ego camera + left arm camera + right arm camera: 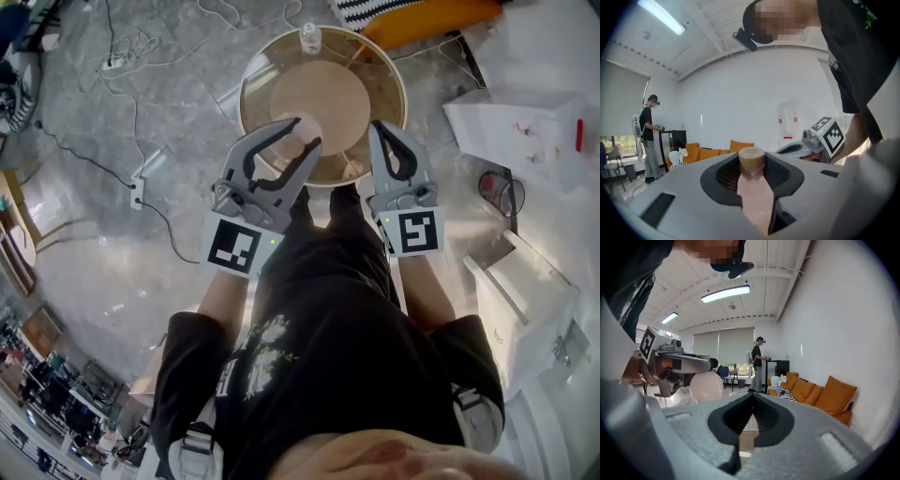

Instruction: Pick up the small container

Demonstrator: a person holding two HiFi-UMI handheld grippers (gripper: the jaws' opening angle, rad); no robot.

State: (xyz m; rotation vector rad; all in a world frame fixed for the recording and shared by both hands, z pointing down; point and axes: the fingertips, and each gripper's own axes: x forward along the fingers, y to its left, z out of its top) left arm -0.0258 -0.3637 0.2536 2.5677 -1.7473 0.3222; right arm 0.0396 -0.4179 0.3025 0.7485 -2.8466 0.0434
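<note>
Grippers: two, side by side in the lower half of the head view above the round table (246, 89).

Small container (753, 190): one, a pale pink bottle with a tan cap. It stands upright between the jaws of the left gripper (300, 134), cap poking out beyond the tips. In the head view it sits at centre frame, over the near edge of the table. In the right gripper view it shows at left of centre, a rounded pink shape.

Left gripper: jaws partly apart, closed against the bottle's sides and carrying it clear of the table.

Right gripper (380, 131): just right of the left one, well apart from the container. Its jaws appear to meet at the tips, with only a thin slit lower down and nothing between them.

Other items:
- clear bottle (309, 37), one, probably plastic, at the table's far rim, top centre;
- white boxes (525, 127), two, along the right edge;
- orange sofa (825, 397), one, lower right;
- person standing in the background (758, 364), one.
</note>
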